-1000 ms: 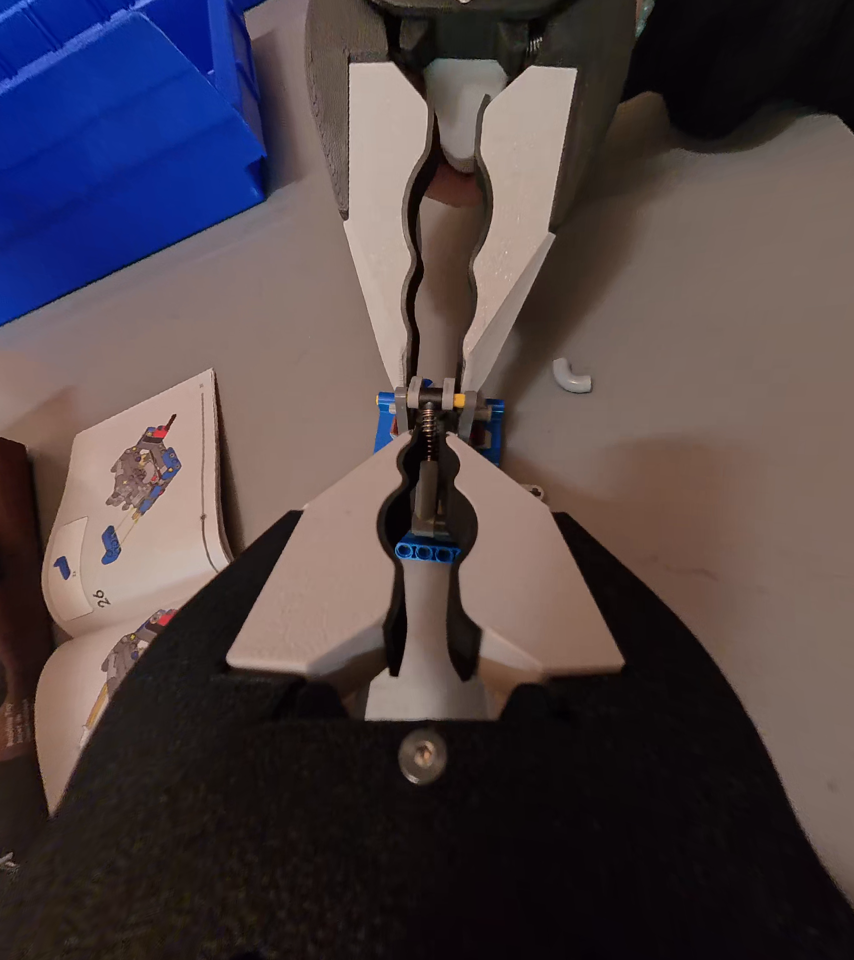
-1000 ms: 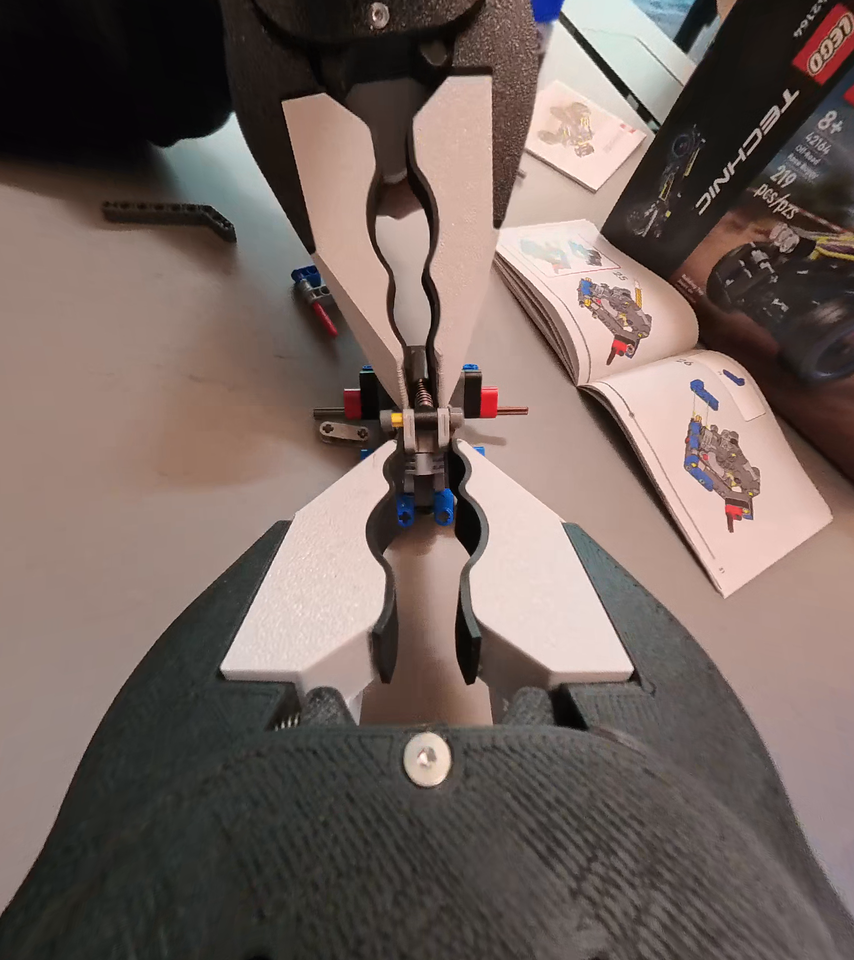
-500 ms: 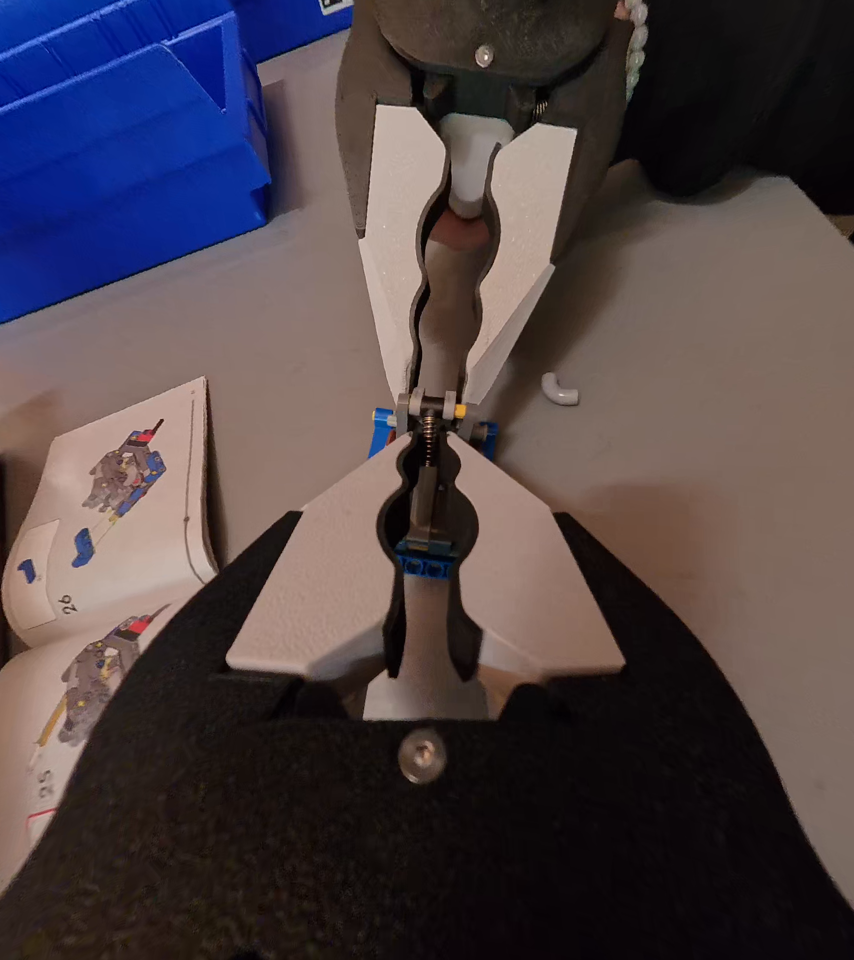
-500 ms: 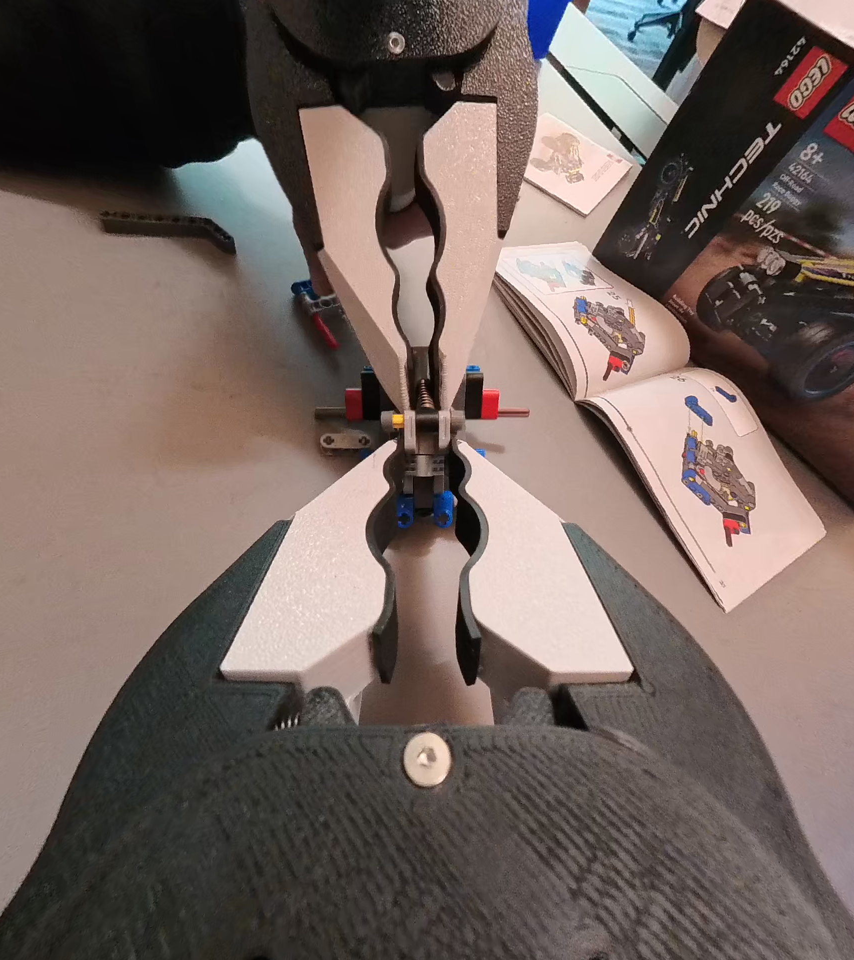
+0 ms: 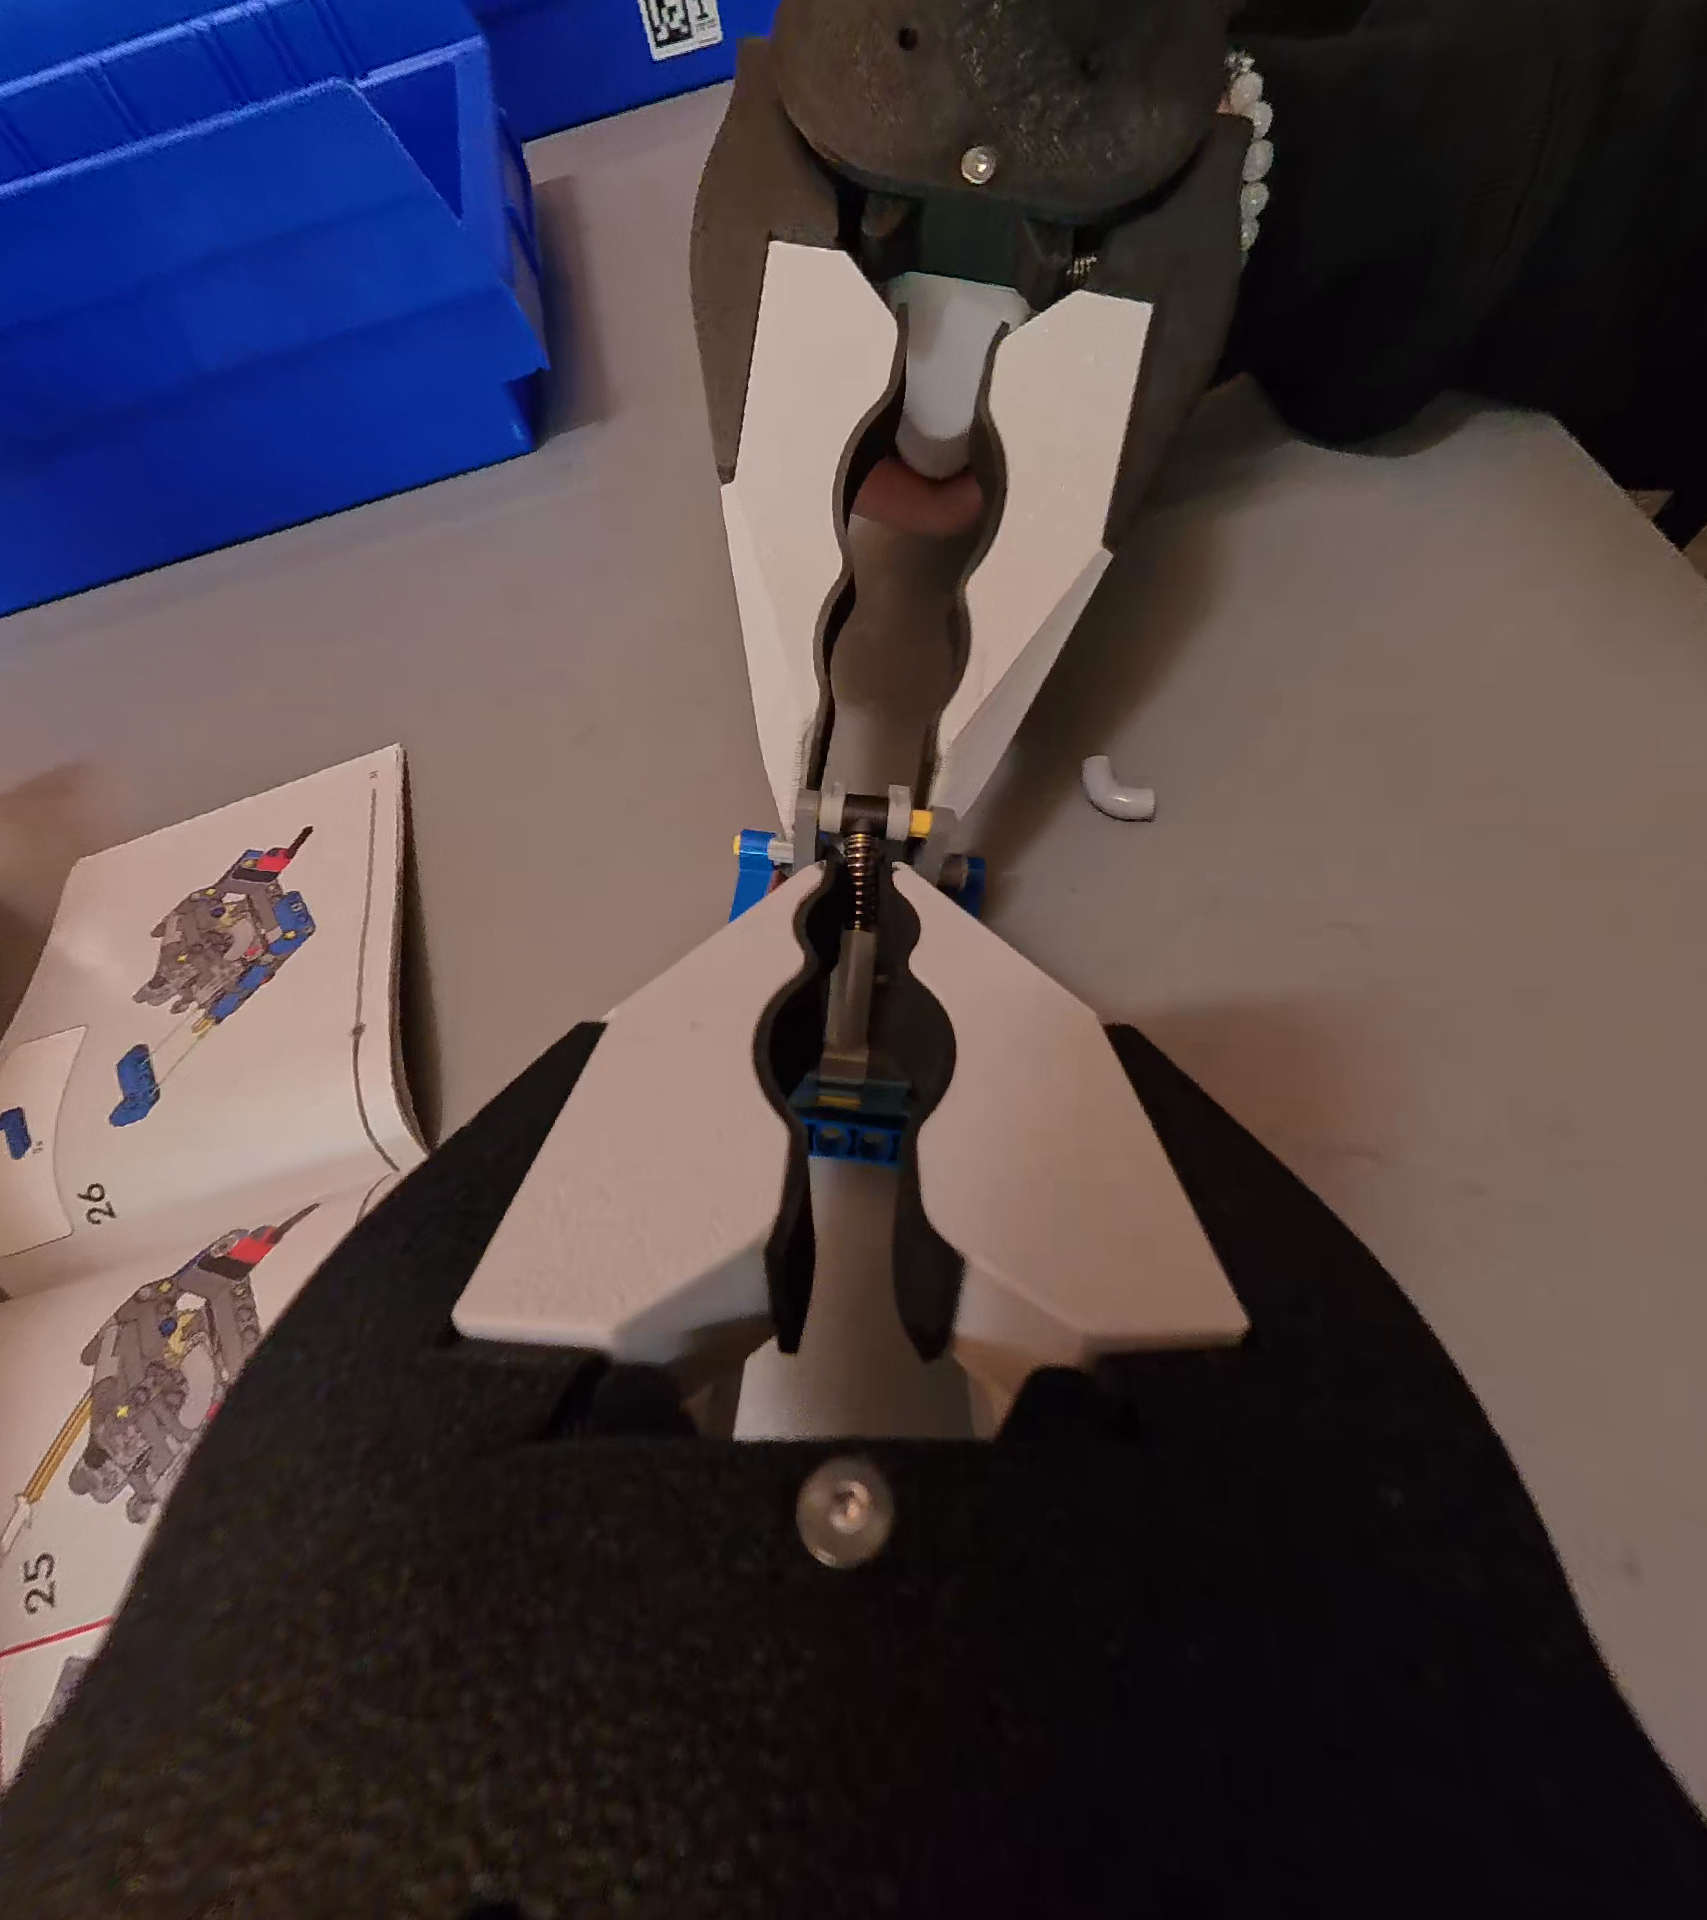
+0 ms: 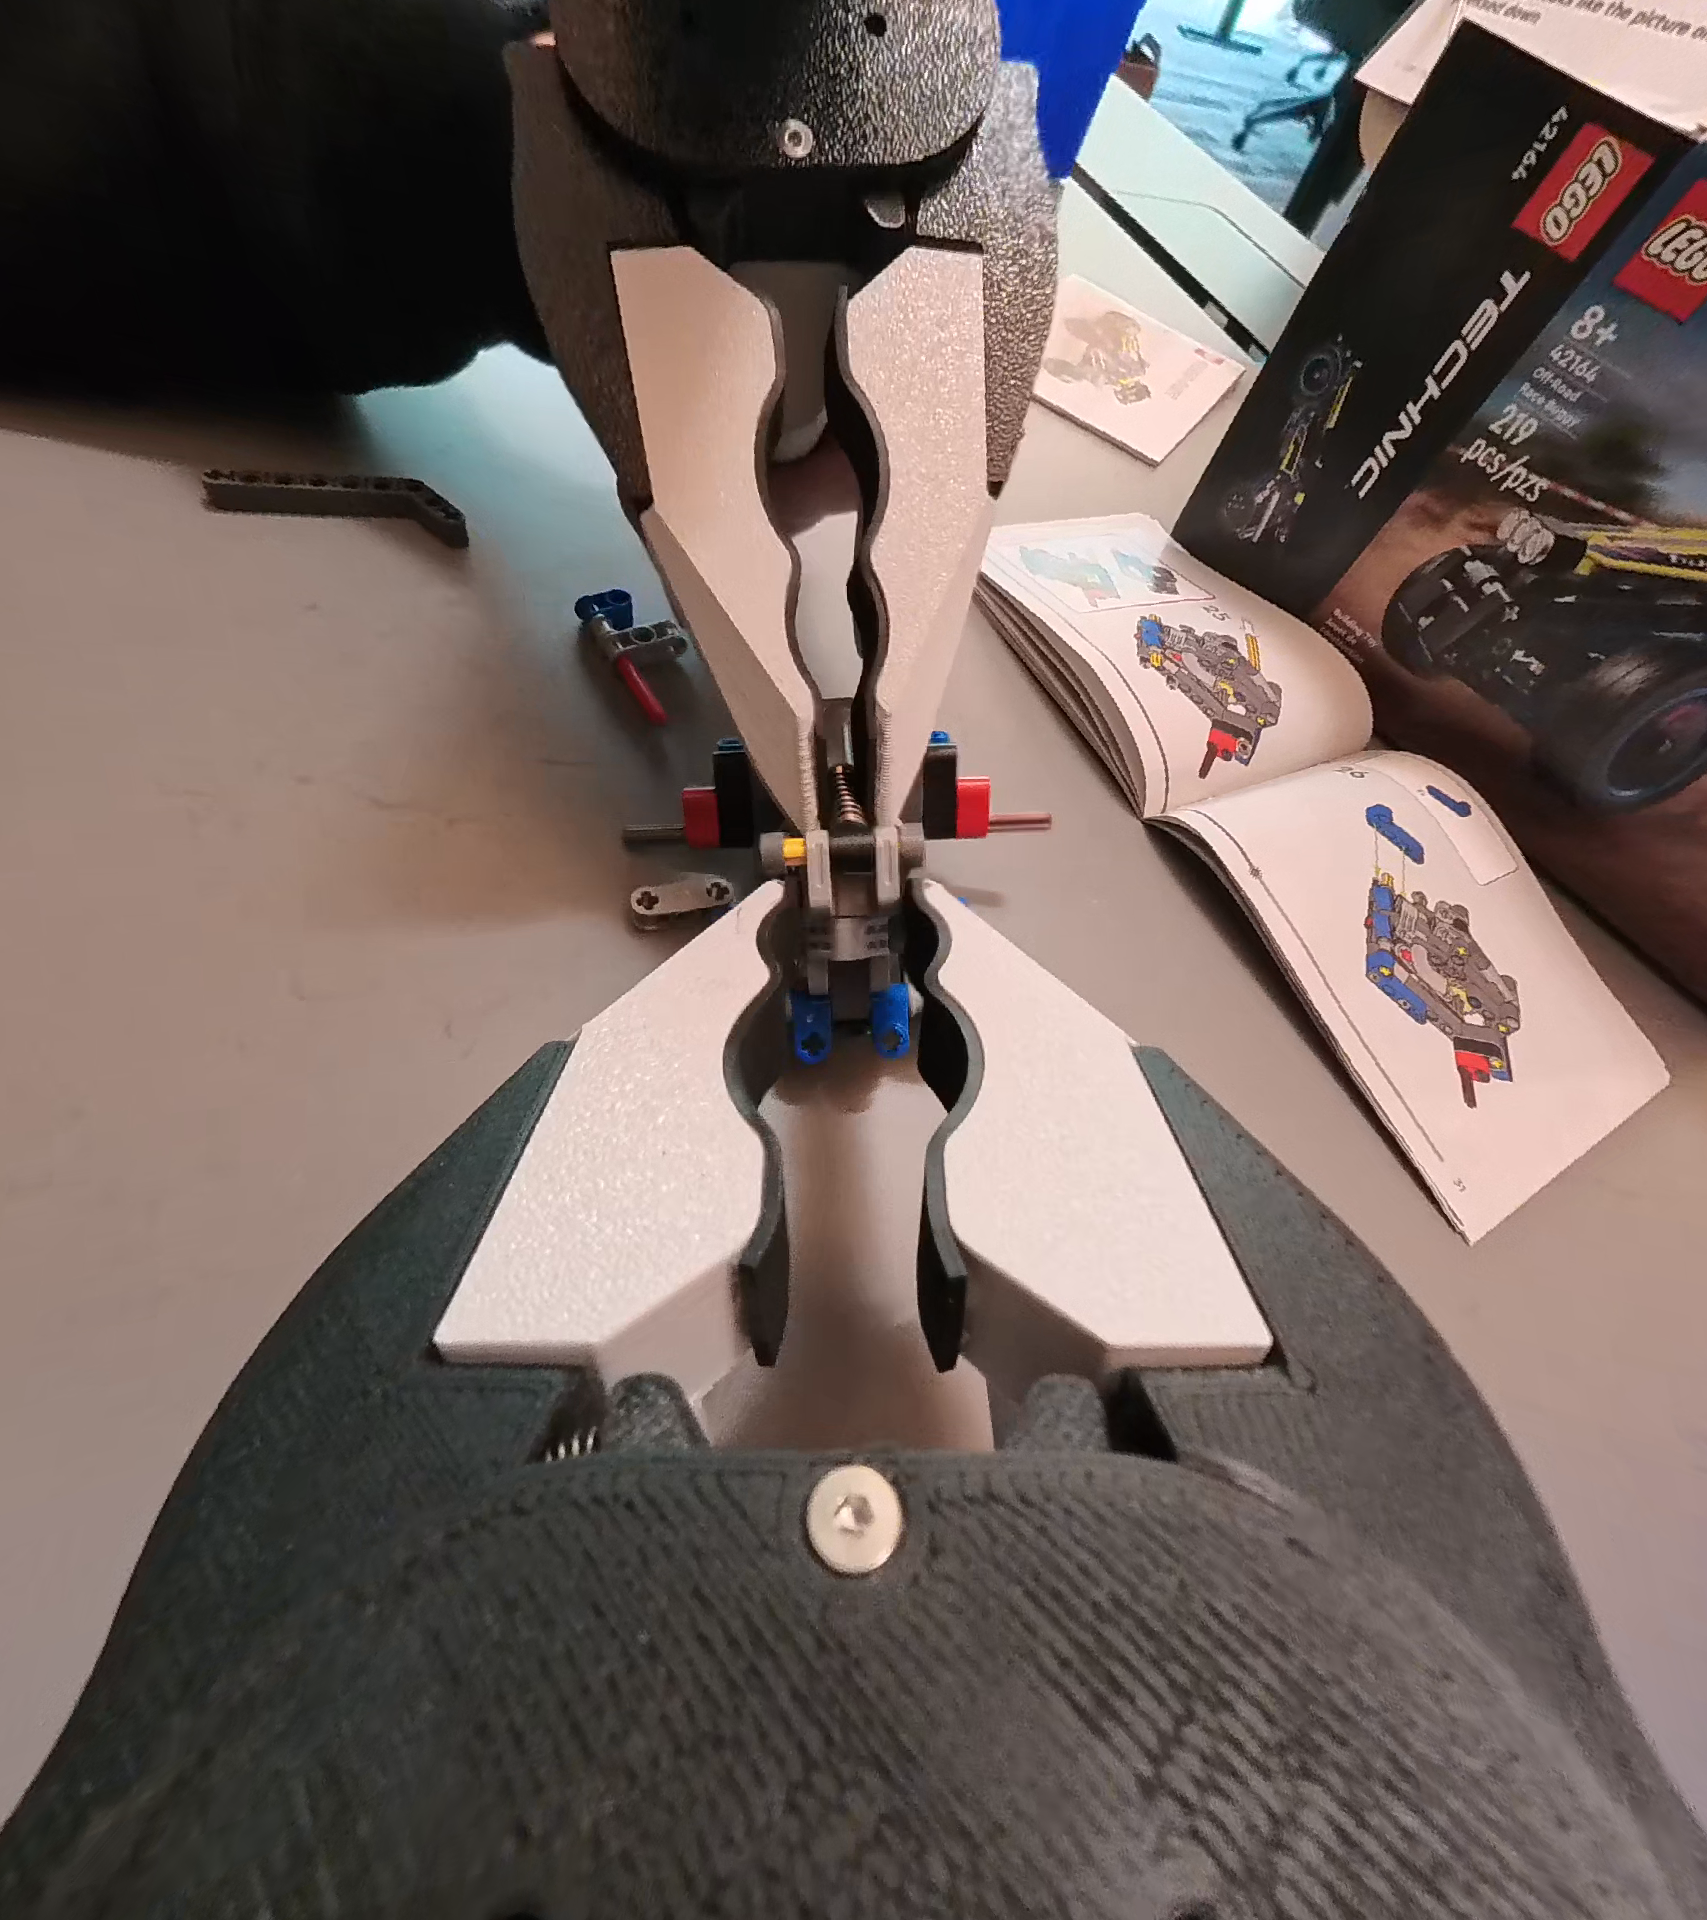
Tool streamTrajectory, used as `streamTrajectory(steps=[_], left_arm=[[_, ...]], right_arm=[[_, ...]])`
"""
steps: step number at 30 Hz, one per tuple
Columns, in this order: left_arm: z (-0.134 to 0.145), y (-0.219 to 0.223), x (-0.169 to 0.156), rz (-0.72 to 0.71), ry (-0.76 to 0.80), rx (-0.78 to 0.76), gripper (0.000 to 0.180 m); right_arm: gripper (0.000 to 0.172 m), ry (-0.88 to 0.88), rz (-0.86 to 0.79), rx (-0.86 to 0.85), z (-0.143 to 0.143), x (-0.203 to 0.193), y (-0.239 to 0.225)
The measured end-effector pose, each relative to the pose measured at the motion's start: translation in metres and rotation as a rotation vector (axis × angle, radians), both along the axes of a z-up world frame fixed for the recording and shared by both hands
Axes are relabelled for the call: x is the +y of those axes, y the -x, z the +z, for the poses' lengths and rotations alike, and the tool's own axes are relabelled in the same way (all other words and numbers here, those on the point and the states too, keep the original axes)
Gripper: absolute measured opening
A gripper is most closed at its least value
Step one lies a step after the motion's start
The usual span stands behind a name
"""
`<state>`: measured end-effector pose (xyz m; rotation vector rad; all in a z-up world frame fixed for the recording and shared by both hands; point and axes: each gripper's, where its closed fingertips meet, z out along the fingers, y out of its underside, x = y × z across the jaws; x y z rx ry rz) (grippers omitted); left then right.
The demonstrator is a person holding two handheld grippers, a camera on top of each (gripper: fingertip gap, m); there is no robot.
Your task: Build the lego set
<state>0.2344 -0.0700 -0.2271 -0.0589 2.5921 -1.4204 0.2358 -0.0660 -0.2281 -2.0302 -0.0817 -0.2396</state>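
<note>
Both grippers meet nose to nose over one small brick-built assembly [image 6: 844, 914] of grey, blue, black and red parts, which sits on the grey tabletop [image 6: 205, 935].

Left gripper [image 5: 861, 894]: fingers nearly closed, pressed on the assembly's shock-absorber part, whose coil spring [image 5: 861, 883] and grey shaft run between them. A blue beam end sits further back in the finger opening.

Right gripper [image 6: 844, 904]: fingers narrowly parted and clamped on the grey end of the same assembly, with two blue connectors showing just inside the opening. A grey crossbar with a yellow pin [image 6: 793, 847] lies between the two grippers' tips.

Around it, right wrist view:
- small grey two-hole link [image 6: 681, 896] just left of the assembly
- loose red-and-blue axle piece [image 6: 625, 655] farther back
- dark angled beam [image 6: 335, 497] well apart
- open instruction booklet [image 6: 1348, 935] to the right, kit box [image 6: 1555, 468] behind it

Left wrist view: blue storage bins [image 5: 205, 312] at upper left, white curved piece [image 5: 1119, 798] on the tabletop near the right gripper.
</note>
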Motion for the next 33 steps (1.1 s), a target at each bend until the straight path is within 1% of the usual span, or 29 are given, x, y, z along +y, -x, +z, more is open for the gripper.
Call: streamTrajectory(steps=[1,4,9,12,14,15,16,17,19,22,28,33], left_arm=[[0.000,0.001,0.001,-0.011,0.004,0.007,0.003],[-0.001,0.002,0.003,-0.021,-0.002,0.021,0.003],[-0.002,0.002,0.007,-0.019,-0.101,-0.053,0.003],[0.000,0.000,0.007,-0.012,-0.079,-0.074,0.002],[0.008,-0.004,0.008,0.044,-0.055,-0.153,0.006],[0.018,-0.004,0.008,0.066,-0.030,-0.205,0.008],[0.027,0.000,0.008,0.070,-0.008,-0.229,0.005],[0.029,0.006,0.008,0.060,-0.011,-0.217,0.004],[0.020,0.012,0.009,0.053,-0.074,-0.180,0.005],[0.002,0.008,0.009,0.074,-0.155,-0.185,0.006],[-0.002,0.006,0.005,0.080,-0.147,-0.179,0.000],[-0.002,0.007,0.005,0.046,-0.165,-0.155,0.000]], right_arm=[[0.013,0.000,0.004,0.000,0.000,0.000,0.001],[0.013,0.046,0.017,-0.017,0.001,0.001,0.002],[0.013,0.084,0.011,-0.084,0.002,0.003,0.002],[0.013,0.069,-0.004,-0.054,0.003,0.004,0.001],[0.013,0.052,-0.040,-0.052,0.004,0.004,-0.003],[0.013,0.065,-0.050,-0.041,0.002,0.004,-0.004],[0.013,0.065,-0.056,-0.035,0.000,0.004,-0.005],[0.013,0.050,-0.061,-0.027,0.001,0.005,-0.005],[0.013,0.045,-0.061,-0.018,0.001,0.006,-0.006],[0.014,0.044,-0.062,-0.015,0.001,0.006,-0.005],[0.014,0.044,-0.073,0.008,0.000,0.007,-0.005],[0.014,0.057,-0.056,0.022,0.001,0.006,-0.004]])
